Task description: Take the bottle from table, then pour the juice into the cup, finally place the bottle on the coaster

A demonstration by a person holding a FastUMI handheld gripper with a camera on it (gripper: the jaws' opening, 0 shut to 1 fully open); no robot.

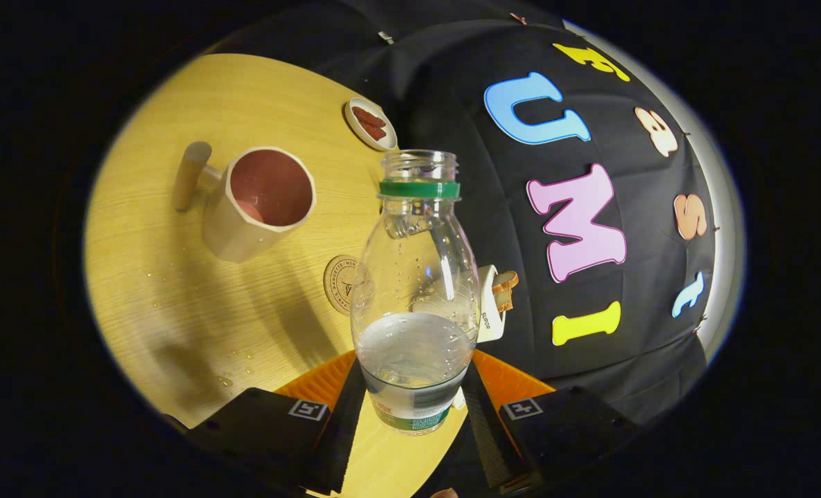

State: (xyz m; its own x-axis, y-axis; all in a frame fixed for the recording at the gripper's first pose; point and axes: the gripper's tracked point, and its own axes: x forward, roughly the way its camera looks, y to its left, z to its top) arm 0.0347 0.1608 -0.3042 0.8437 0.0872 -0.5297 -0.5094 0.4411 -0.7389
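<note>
A clear plastic bottle (413, 290) with a green neck ring and no cap stands between my fingers, with my gripper (413, 408) shut on its lower body. Clear liquid fills about its bottom third. The view is tilted, so the wooden table (175, 277) slopes behind it. A cream mug with a dark red inside (261, 200) and a wooden handle lies beyond the fingers, to the left of the bottle's neck. A round cork coaster (339, 283) lies on the table just left of the bottle, partly hidden behind it.
A small white dish with red-brown pieces (371, 124) sits at the table's far edge beyond the mug. A white toaster with bread slices (494, 304) shows behind the bottle on the right. Water drops (234, 370) dot the table near the left finger.
</note>
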